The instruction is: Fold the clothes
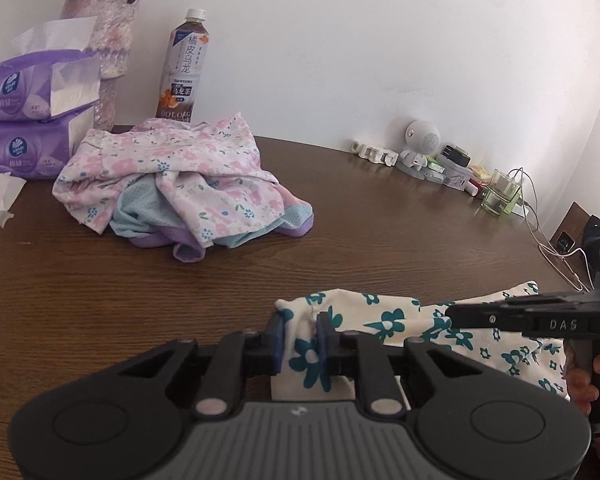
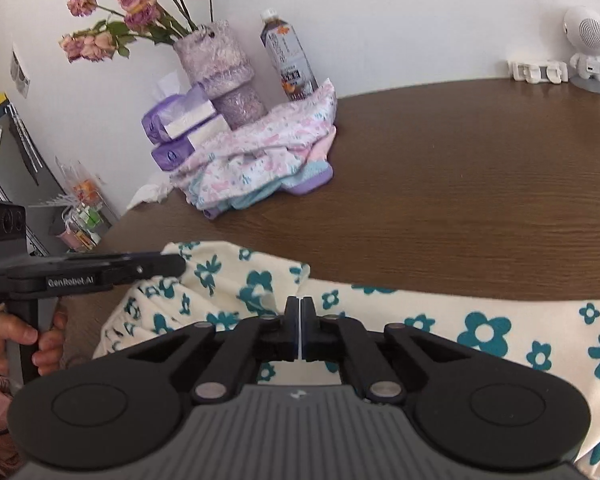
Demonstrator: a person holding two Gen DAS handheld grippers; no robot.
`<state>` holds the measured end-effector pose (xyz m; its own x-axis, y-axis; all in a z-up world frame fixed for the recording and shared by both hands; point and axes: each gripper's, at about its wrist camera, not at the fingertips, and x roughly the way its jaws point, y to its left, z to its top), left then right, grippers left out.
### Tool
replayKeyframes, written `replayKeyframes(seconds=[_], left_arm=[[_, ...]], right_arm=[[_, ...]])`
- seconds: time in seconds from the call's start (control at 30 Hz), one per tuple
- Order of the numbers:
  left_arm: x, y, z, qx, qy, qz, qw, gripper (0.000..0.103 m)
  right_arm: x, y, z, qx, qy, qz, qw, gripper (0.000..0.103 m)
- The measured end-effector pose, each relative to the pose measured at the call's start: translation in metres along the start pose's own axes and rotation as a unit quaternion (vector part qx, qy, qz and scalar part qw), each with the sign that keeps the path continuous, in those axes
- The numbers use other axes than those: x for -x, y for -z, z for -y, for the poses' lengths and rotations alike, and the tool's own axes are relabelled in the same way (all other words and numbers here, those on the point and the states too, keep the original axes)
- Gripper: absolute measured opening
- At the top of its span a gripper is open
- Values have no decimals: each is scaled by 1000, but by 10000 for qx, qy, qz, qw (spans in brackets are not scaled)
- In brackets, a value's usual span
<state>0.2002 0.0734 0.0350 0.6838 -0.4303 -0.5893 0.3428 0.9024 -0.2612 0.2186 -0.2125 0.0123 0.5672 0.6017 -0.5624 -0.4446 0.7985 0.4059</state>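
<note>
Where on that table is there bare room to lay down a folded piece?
The wood between the pink heap and the cream garment is bare. The back edge is crowded: tissue packs, vase, bottle, trinkets.

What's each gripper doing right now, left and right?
Left gripper: shut on a bunched fold of the cream floral garment.
Right gripper: shut on the same garment's edge.
</note>
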Motion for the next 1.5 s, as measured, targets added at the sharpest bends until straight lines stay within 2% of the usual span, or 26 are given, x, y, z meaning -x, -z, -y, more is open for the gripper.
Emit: replayKeyframes(seconds=[0.03,0.07,0.13,0.23,0.3,0.37,0.4,0.53,0.6,0.63,0.8,0.87,0.97,1.07,1.17,1.3,1.5], left_arm=[[0,0,1,-11,-2,12,10000,16],[1,0,1,-12,2,21,10000,16],[1,0,1,-15,9,39,10000,17],[4,0,0,9,4,67,10000,21],[6,-1,-1,48,-2,105,9999,27],[11,-2,-1,50,-83,190,9998,35],[14,-2,0,29,-129,256,9996,36],[19,-2,11,-258,-300,426,9983,32],[15,1,16,-392,-368,335,9980,14],[13,2,18,-450,-398,283,9978,9],[1,11,18,-557,-499,25,9972,9],[0,12,16,-530,-514,-1,9973,9],[5,11,19,-540,-582,184,9967,13],[12,9,32,-804,-455,498,9945,17],[2,12,39,-1024,-486,308,9931,17],[-12,15,33,-927,-563,62,9941,19],[-9,19,37,-1068,-792,157,9910,19]], right_arm=[[2,-4,0,-34,-17,107,9999,12],[3,-9,0,-67,-35,213,9997,26],[-4,-17,-1,-112,-83,261,9996,46],[-30,-22,0,-154,-18,-23,9999,47],[-45,-21,3,-268,-103,-199,9994,43],[-48,-18,3,-349,-341,-258,9985,5],[-46,-16,1,-341,-416,-234,9983,3],[-24,-15,-9,-242,-732,-73,9970,3],[-11,-14,-13,-222,-908,-24,9956,3],[-8,-13,-13,-249,-908,-58,9955,3],[-13,-1,2,-336,-404,-315,9981,3],[-19,4,2,-180,-256,-302,9991,2],[-19,6,-11,328,-40,-151,9993,3],[-23,5,-17,570,110,-103,9983,3],[-28,4,-16,628,187,-86,9978,2],[-30,2,-16,590,198,-39,9981,3],[-31,0,-13,448,121,16,9989,4]])
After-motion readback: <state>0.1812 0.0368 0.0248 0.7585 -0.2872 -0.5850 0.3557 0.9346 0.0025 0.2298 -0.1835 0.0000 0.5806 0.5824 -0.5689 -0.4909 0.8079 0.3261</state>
